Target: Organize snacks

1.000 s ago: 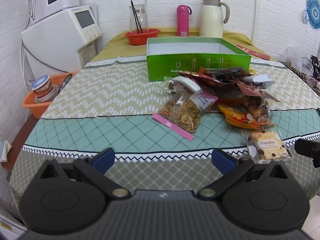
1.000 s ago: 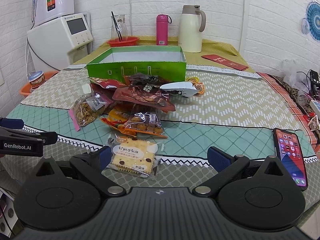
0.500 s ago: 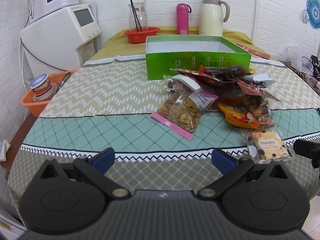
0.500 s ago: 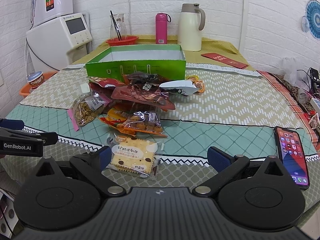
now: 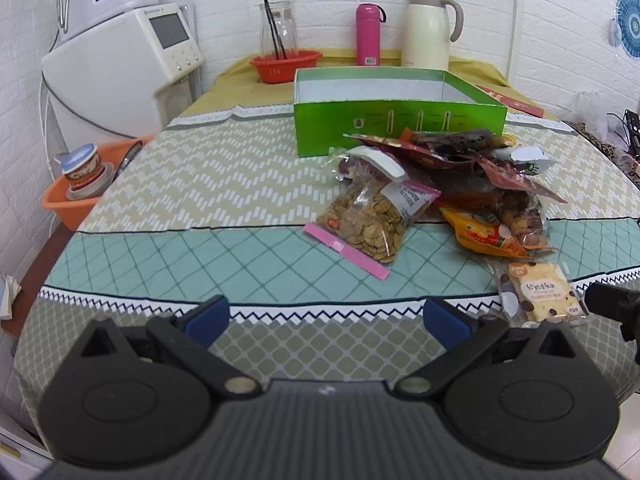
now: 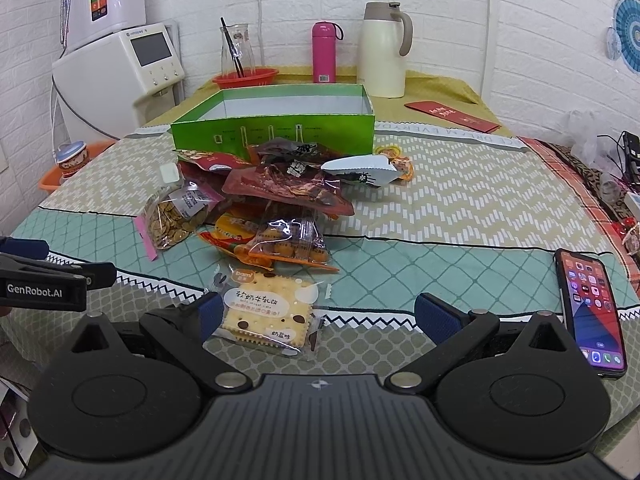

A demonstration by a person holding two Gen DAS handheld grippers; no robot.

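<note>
The box [image 6: 276, 120] sits far on the table [image 6: 460, 200]; the snack pile [image 6: 280, 196] lies just near of it. The cracker pack [image 6: 266, 316] lies nearest, the phone [image 6: 592, 308] well right. The flask [image 6: 325, 53] and jug [image 6: 382, 56] stand behind the box, seemingly on a farther surface.

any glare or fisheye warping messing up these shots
Left wrist view: brick wall lines bow near the edges, corners vignette dark, snacks stay sharp. Right wrist view: same bowing, glare on the clear biscuit packet and the phone screen, lighting otherwise even.
</note>
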